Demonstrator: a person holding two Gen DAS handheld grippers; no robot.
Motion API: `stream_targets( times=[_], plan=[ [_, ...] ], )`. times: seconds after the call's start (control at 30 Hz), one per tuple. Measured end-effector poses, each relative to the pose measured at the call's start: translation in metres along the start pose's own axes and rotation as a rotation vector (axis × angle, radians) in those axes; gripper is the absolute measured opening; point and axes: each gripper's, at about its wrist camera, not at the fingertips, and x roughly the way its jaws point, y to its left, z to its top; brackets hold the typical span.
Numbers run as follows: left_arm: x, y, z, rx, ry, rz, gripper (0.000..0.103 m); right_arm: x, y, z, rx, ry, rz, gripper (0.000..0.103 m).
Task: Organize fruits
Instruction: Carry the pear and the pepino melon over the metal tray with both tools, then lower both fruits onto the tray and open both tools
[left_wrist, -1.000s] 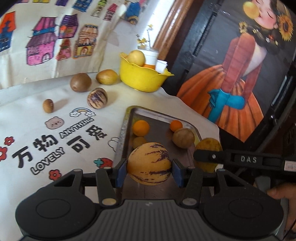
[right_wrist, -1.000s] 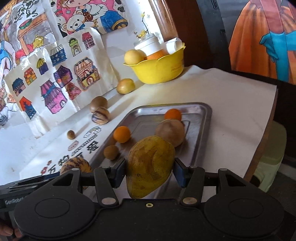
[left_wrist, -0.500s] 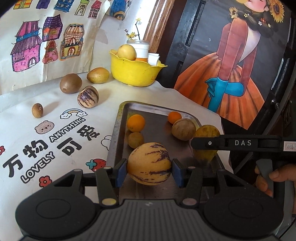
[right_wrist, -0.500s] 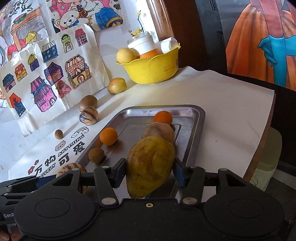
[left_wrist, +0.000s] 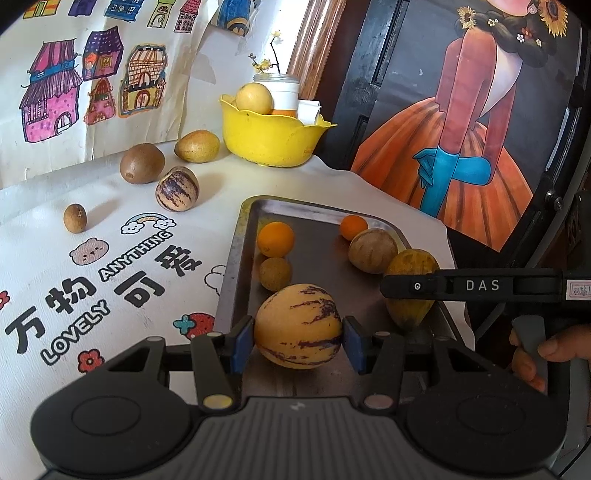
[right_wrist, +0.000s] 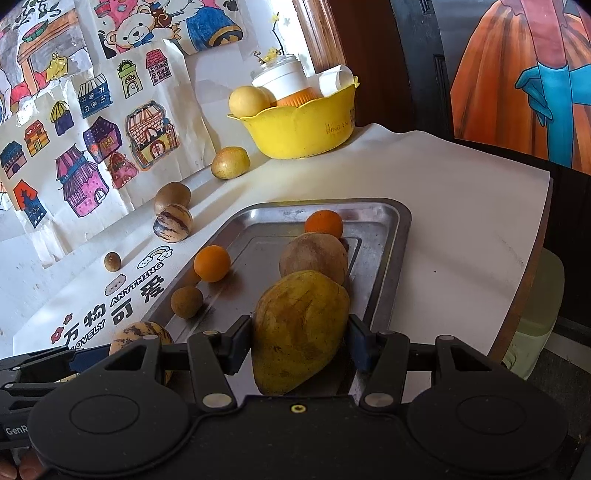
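Left wrist view shows my left gripper (left_wrist: 298, 338) clamped on the striped yellow melon (left_wrist: 297, 326) above the near end of the steel tray (left_wrist: 236, 258); my right gripper (right_wrist: 300, 345) pinches a mottled yellow-green fruit (right_wrist: 300, 330) over the tray's near right side. Both are round and held only at their flanks — I judge either could slip, or roll into the oranges (left_wrist: 275, 239) and brown fruit (left_wrist: 373, 250) once released. Whether either held fruit touches the tray I can't tell — the gripper bodies hide their undersides.
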Motion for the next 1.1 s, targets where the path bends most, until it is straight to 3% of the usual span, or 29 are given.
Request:
stream_targets(
  times=[0.4,0.57,0.77,1.03,1.1],
  plan=[
    [-0.001,0.000,0.000,-0.002,0.006,0.006,0.057,-0.003,-0.001,-0.004,0.012,-0.010,0.011,0.057],
    [-0.008,0.000,-0.002,-0.004,0.002,0.020,0.062,-0.005,-0.001,-0.007,0.022,-0.012,0.016,0.057],
    [-0.028,0.000,-0.003,-0.009,-0.032,0.039,0.075,-0.015,0.002,-0.011,0.024,-0.032,0.025,0.068],
    [-0.065,0.009,-0.008,-0.073,-0.093,0.087,0.102,-0.041,0.011,-0.024,-0.009,-0.074,0.009,0.082],
    [-0.073,0.011,-0.009,-0.080,-0.109,0.112,0.102,-0.050,0.016,-0.030,-0.033,-0.089,0.004,0.086]
  ],
)
